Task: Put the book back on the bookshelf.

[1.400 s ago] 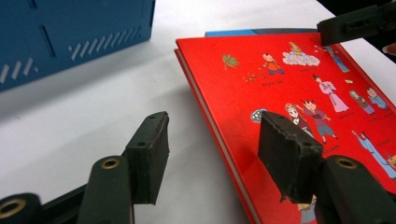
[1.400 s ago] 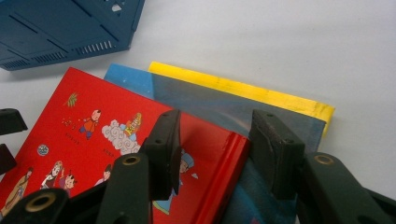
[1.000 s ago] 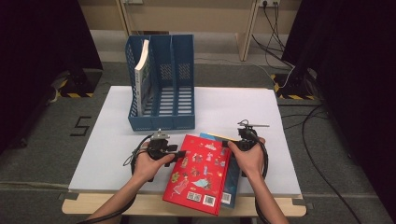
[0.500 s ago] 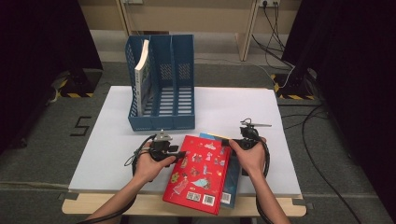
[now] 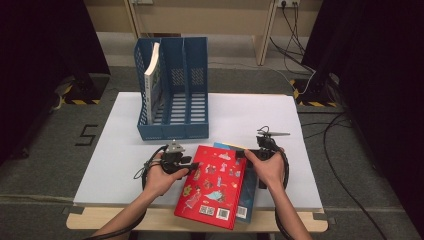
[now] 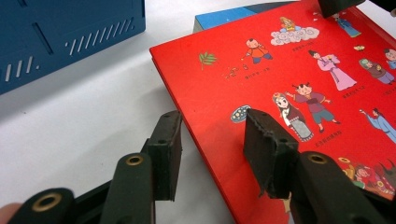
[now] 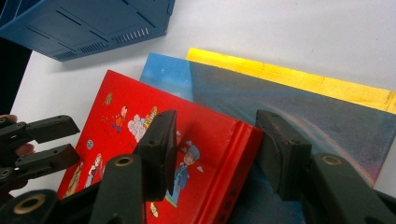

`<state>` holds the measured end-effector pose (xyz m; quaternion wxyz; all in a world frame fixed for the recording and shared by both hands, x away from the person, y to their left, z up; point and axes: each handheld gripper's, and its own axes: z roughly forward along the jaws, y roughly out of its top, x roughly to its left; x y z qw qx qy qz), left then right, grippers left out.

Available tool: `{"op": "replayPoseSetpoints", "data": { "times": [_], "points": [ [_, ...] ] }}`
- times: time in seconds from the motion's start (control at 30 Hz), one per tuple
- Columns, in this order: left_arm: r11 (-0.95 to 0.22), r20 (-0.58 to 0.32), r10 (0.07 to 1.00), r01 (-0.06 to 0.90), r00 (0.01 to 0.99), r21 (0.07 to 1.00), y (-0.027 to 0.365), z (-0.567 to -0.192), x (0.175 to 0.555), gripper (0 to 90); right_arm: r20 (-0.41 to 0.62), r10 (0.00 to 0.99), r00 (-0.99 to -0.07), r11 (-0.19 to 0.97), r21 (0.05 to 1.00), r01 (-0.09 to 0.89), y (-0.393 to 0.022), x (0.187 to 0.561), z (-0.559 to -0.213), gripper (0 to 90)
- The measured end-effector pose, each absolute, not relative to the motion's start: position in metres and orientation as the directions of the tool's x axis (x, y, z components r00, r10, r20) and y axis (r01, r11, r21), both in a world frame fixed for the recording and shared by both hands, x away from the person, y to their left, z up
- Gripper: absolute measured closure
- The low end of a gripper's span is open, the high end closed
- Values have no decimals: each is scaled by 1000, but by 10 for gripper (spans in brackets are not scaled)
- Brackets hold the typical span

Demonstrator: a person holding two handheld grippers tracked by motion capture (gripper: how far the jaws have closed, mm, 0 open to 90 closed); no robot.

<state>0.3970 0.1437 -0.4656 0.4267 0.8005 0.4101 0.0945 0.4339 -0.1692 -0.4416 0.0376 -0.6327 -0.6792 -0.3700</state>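
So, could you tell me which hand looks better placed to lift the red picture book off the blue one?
Probably the left gripper: its open jaws, just closing, straddle the free edge of the red picture book. The right gripper spans the spine over the blue book.

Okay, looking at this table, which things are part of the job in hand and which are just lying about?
In the job:
red book, straddled by both tools
left tool, jaws just been closing, red book's edge between them
right tool
blue book beneath the red one

Lying about:
blue file rack
book standing in the rack
floor cables
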Motion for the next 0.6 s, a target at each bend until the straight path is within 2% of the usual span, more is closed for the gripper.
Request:
{"op": "replayPoseSetpoints", "data": {
  "times": [0.27,0.37,0.6],
  "points": [
    [-296,-201,741,580,641,759,144,-467,397,566,552,814,-180,-84,419,904,-169,433,-441,502],
    [-301,-198,740,580,643,757,144,-468,397,567,608,773,-178,-76,369,926,-168,432,-443,499],
    [-300,-200,740,582,642,755,144,-467,397,566,608,773,-183,-68,366,928,-166,433,-443,496]
  ]
}}
